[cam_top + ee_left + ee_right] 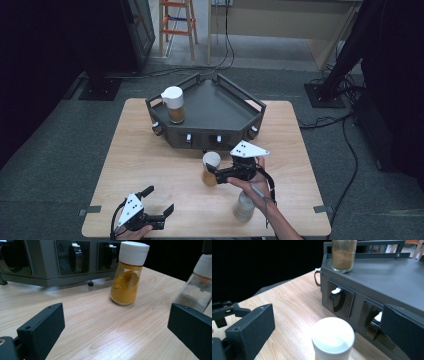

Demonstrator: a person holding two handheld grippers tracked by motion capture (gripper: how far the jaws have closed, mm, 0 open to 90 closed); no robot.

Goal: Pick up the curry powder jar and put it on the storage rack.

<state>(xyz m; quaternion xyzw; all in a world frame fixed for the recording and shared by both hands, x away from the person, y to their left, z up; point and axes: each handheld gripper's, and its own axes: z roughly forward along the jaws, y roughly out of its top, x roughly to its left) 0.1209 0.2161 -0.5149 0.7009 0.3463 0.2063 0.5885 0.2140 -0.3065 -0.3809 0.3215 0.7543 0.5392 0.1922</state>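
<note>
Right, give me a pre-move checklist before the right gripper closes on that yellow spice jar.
1. Right gripper open: ok, its fingers stand wide apart.
2. Yellow spice jar upright on the table: ok, white lid on top.
3. Jar between the right fingers: ok in the right gripper view; how far in, cannot tell.
4. Room around the jar: ok, it stands apart from the grey rack behind and the clear jar near the table's front edge.
5. Left gripper out of the way: ok, open near the table's front left.
6. Landing spot on the rack: ok, bare tray beside the brown jar.
</note>
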